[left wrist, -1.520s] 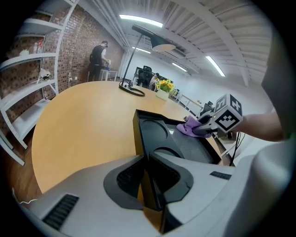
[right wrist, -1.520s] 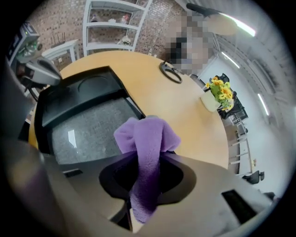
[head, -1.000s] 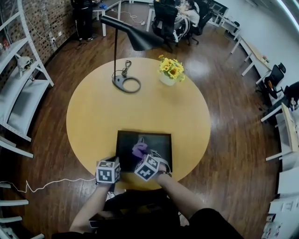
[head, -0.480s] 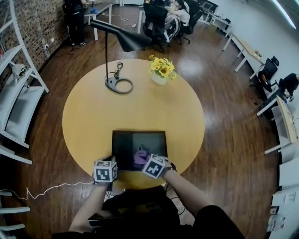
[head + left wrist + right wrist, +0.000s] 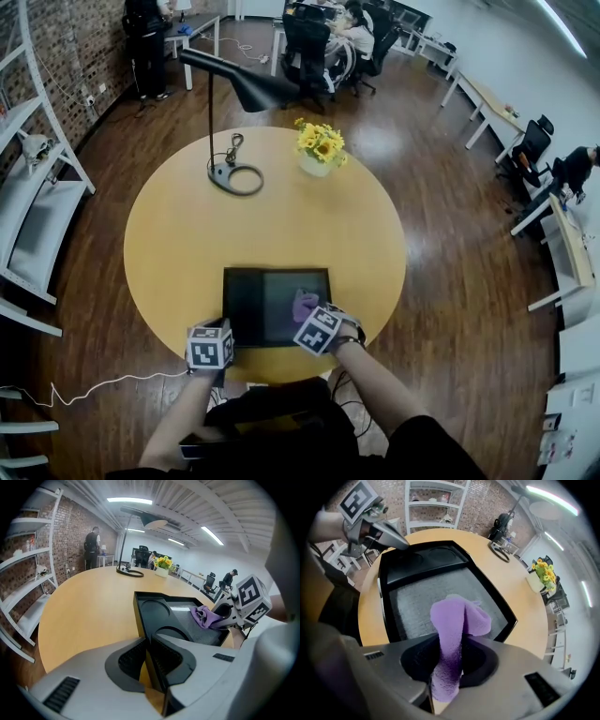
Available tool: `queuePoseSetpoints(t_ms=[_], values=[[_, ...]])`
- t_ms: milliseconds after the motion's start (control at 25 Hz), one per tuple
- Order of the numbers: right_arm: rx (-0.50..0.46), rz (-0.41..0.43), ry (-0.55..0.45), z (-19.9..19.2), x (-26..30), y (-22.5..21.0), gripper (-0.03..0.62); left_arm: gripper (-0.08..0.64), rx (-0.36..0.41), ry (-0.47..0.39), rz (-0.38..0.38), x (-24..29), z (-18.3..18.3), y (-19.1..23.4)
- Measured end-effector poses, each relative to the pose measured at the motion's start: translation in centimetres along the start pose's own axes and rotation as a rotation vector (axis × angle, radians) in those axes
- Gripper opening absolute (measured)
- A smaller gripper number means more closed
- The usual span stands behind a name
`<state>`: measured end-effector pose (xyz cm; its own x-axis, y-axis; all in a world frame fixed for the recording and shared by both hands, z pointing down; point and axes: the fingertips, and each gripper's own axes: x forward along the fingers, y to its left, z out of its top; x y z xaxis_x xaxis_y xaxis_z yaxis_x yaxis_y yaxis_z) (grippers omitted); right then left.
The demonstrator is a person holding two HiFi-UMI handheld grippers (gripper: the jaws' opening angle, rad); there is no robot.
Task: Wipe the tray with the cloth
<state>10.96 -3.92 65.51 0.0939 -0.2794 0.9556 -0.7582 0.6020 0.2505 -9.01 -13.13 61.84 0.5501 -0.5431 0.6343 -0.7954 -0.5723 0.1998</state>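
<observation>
A black tray lies at the near edge of the round wooden table. My left gripper is shut on the tray's near-left corner; in the left gripper view the tray wall runs straight in between the closed jaws of the left gripper. My right gripper is shut on a purple cloth and points steeply down over the tray's right part. In the right gripper view the cloth hangs out of the right gripper onto the tray's textured floor.
A black desk lamp and a vase of yellow flowers stand at the table's far side. White shelves line the left wall. A white cable lies on the floor. Desks, chairs and people are at the back.
My right gripper has slid the purple cloth to the right across the tray floor. The left gripper has stayed on the tray's corner.
</observation>
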Motion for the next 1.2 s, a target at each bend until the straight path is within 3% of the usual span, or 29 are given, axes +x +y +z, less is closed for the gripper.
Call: queuePoseSetpoints(t_ms=[120, 200, 280, 360, 480, 560, 680, 760, 960, 1200], values=[[0.087, 0.050, -0.005, -0.5, 0.8, -0.4, 0.098, 0.029, -0.007, 0.001, -0.005, 0.0, 0.1, -0.2], [0.235, 0.090, -0.081, 0.5, 0.3, -0.6, 0.098, 0.029, -0.013, -0.001, -0.009, -0.1, 0.2, -0.1], [0.446, 0.212, -0.251, 3.4, -1.2, 0.2, 0.097, 0.029, -0.020, -0.006, -0.011, -0.1, 0.2, 0.0], [0.671, 0.389, -0.404, 6.4, -2.2, 1.8, 0.098, 0.029, -0.027, -0.007, -0.009, -0.1, 0.2, 0.2], [0.907, 0.557, -0.482, 9.2, -2.1, 4.4, 0.098, 0.029, -0.034, -0.005, -0.008, -0.1, 0.2, 0.2], [0.878, 0.549, -0.450, 9.6, -1.5, 5.9, 0.095, 0.029, -0.037, -0.001, -0.009, -0.1, 0.2, 0.1], [0.694, 0.465, -0.350, 8.6, -0.5, 6.8, 0.096, 0.031, -0.035, 0.008, -0.012, 0.0, 0.2, 0.2], [0.621, 0.450, -0.280, 7.4, 0.2, 6.8, 0.095, 0.031, -0.032, 0.008, -0.011, 0.1, 0.2, 0.2], [0.480, 0.435, -0.176, 4.8, 0.9, 6.3, 0.097, 0.031, -0.021, -0.003, -0.008, 0.1, 0.2, 0.0], [0.347, 0.364, -0.100, 1.5, 0.4, 4.7, 0.097, 0.031, -0.067, 0.006, -0.022, -0.1, 0.1, 0.3]])
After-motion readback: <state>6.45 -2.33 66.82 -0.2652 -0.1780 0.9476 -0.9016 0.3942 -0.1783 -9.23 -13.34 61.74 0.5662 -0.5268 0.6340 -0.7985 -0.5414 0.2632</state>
